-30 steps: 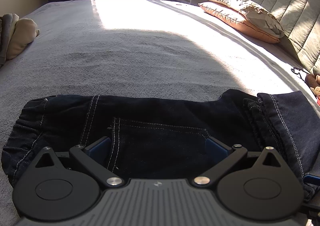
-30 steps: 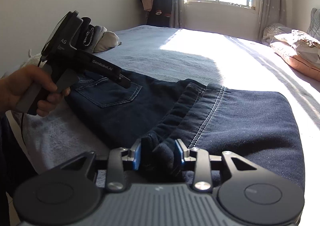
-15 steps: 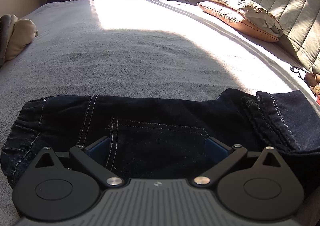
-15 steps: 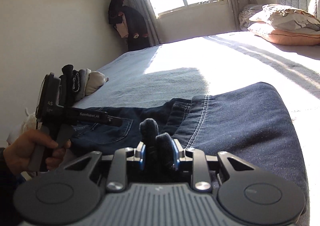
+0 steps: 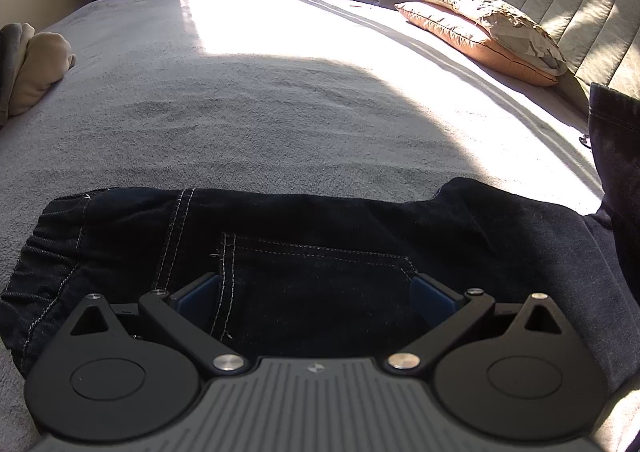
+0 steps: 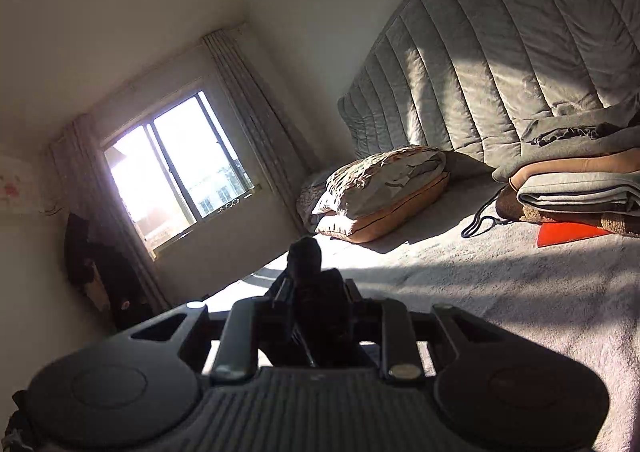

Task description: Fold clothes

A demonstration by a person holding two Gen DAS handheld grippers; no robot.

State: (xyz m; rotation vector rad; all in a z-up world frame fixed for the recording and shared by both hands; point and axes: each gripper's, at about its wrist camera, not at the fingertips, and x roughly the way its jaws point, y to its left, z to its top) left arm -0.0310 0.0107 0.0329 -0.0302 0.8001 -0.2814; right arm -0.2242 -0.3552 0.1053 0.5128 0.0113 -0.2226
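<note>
Dark blue jeans [image 5: 320, 236] lie across the near edge of the grey bed, back pocket facing up. My left gripper [image 5: 316, 292] is open, its blue pads either side of the pocket, low over the fabric. My right gripper [image 6: 310, 292] is shut on a bunched fold of the jeans [image 6: 306, 256] and holds it lifted, tilted up toward the headboard. In the left wrist view that lifted jeans leg [image 5: 616, 132] hangs at the right edge.
The grey bed cover [image 5: 260, 112] stretches ahead. Two pillows [image 5: 480, 32] lie by the padded headboard [image 6: 500, 52]. A stack of folded clothes [image 6: 580, 188] sits at the right, over a red item [image 6: 560, 232]. More folded clothes [image 5: 28, 68] lie at the left edge.
My right gripper has lifted the jeans leg off the bed and swung up and to the right, toward the headboard. The left gripper has stayed open over the pocket.
</note>
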